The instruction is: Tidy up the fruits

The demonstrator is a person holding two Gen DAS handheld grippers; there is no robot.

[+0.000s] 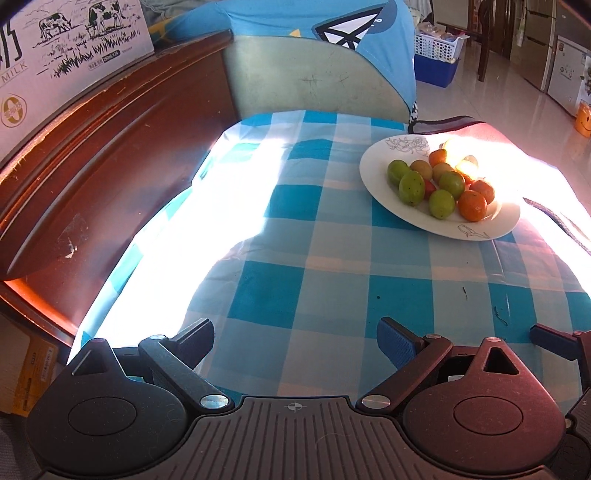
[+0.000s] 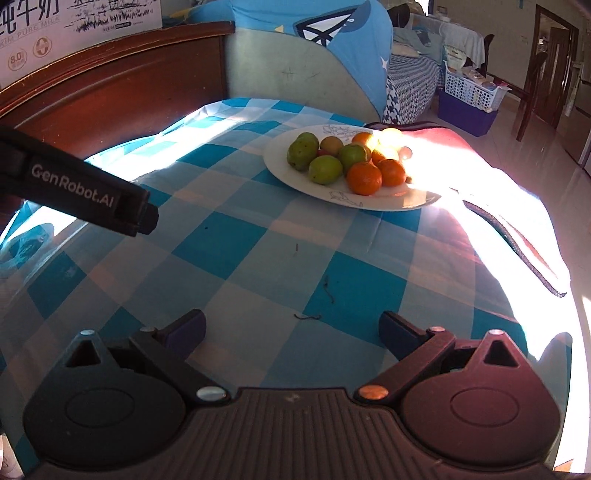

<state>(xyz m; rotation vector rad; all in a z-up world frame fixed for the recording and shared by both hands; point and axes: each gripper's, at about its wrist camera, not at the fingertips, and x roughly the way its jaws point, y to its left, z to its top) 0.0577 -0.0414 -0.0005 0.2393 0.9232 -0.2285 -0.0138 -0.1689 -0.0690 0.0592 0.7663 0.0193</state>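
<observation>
**Both grippers spread wide and empty over a checked cloth, fruit plate well ahead**

The left gripper hovers low over the blue-and-white checked tablecloth, its two fingers released and far apart with nothing between them. The right gripper sits the same way, fingers wide and empty; in the left wrist view one of its dark finger ends pokes in at the right edge.

The white plate lies on the far right part of the cloth, well apart from both grippers. On it are heaped green fruits toward the left and oranges toward the near right. Between plate and grippers the cloth is open, apart from a few small dark specks and threads.

To the left the cloth runs up against a dark red wooden headboard, with a milk carton box standing on top of it. At the far end stands a pale green padded panel draped with a blue printed cloth. On the right a pink blanket lies at the cloth's edge, close to the plate.

Strong sunlight washes out the plate's far right side, so the fruits there are hard to count; one may be a small red fruit half hidden among the green ones. The left gripper's body crosses the right wrist view, cut off by the frame.
</observation>
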